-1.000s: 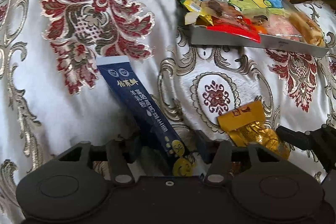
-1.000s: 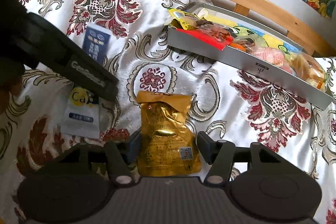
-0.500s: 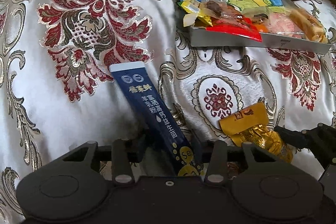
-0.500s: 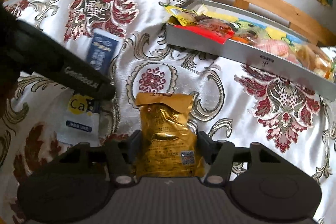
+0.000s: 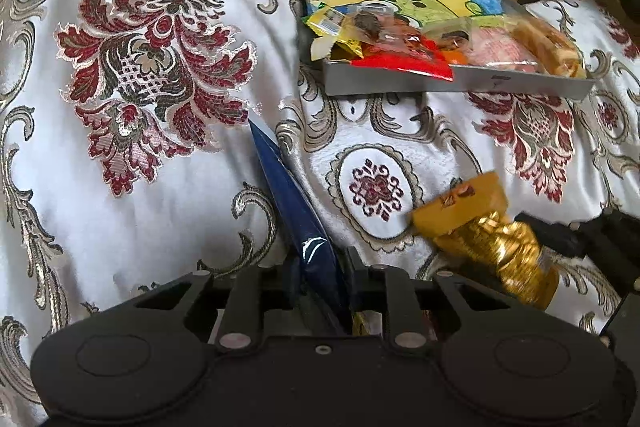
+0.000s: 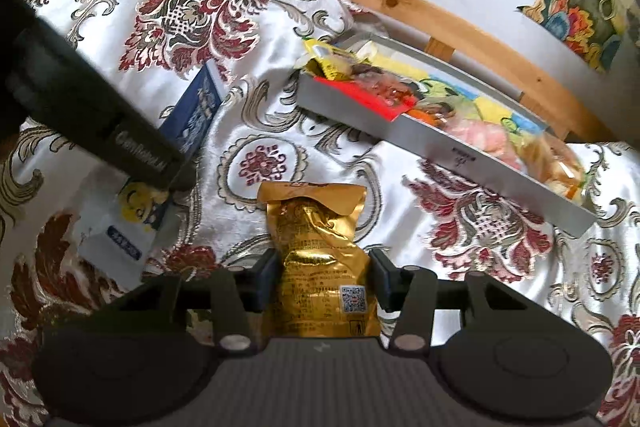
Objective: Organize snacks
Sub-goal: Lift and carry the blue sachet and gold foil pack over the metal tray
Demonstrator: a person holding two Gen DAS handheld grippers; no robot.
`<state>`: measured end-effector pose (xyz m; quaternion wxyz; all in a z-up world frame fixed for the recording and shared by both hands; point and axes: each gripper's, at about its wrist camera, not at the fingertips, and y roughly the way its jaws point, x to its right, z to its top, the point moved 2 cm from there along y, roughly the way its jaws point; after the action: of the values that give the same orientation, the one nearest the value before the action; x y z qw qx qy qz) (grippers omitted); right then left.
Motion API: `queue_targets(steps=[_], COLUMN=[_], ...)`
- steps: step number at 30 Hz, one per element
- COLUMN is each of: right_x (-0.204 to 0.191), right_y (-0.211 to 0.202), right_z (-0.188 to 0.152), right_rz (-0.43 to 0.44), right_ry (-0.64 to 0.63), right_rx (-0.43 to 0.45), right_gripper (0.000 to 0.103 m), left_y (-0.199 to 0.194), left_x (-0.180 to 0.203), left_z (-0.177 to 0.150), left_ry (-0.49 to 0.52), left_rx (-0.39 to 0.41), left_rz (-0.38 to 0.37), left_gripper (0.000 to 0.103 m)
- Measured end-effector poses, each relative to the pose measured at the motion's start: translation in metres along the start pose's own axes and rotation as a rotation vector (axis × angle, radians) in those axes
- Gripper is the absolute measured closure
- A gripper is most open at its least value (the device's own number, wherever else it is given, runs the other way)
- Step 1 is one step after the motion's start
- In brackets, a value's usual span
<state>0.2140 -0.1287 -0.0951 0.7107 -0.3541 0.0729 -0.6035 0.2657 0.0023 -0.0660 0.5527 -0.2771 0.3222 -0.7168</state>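
Gold foil pouch [image 6: 320, 259], light, crinkly and judged slippery, is clasped at its lower half by the right gripper [image 6: 322, 277] short of the grey tray [image 6: 448, 151]; beside it, the left gripper [image 5: 322, 281] pinches a limp navy sachet [image 5: 298, 211].

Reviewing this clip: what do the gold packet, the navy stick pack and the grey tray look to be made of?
Gold packet: metallised foil film, going by its mirror glints and sharp crinkles. Navy stick pack: glossy plastic laminate, likely; it bends and shines. Grey tray: matte and flat-walled; painted metal or card, I cannot tell which.
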Motion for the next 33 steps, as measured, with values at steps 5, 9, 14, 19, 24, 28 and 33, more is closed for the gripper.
queue_targets(steps=[5, 9, 14, 19, 24, 28, 33], right_x=[0.005, 0.006, 0.007, 0.011, 0.022, 0.035, 0.06], right_y=[-0.007, -0.014, -0.025, -0.036, -0.049, -0.058, -0.064], right_z=[-0.001, -0.001, -0.001, 0.001, 0.009, 0.02, 0.037], right_rz=[-0.015, -0.019, -0.009, -0.013, -0.025, -0.029, -0.027], right_ry=[0.008, 0.01, 0.02, 0.037, 0.038, 0.004, -0.036], right_rx=[0.012, 0.021, 0.019, 0.041, 0.076, 0.103, 0.144], right_gripper=[0.05, 0.05, 0.05, 0.05, 0.05, 0.05, 0.05], left_y=[-0.013, -0.021, -0.026, -0.042, -0.053, -0.064, -0.072], left_x=[-0.008, -0.025, -0.029, -0.023, -0.016, -0.013, -0.005], left_z=[-0.008, -0.015, -0.02, -0.021, -0.015, -0.006, 0.021], left_ry=[-0.117, -0.265, -0.333, -0.33, -0.301, -0.293, -0.298], left_rx=[-0.046, -0.066, -0.059, 0.01, 0.093, 0.176, 0.24], left_rz=[-0.059, -0.123, -0.145, -0.185, -0.184, -0.176, -0.184], left_gripper=[0.084, 0.086, 0.088, 0.09, 0.091, 0.091, 0.091])
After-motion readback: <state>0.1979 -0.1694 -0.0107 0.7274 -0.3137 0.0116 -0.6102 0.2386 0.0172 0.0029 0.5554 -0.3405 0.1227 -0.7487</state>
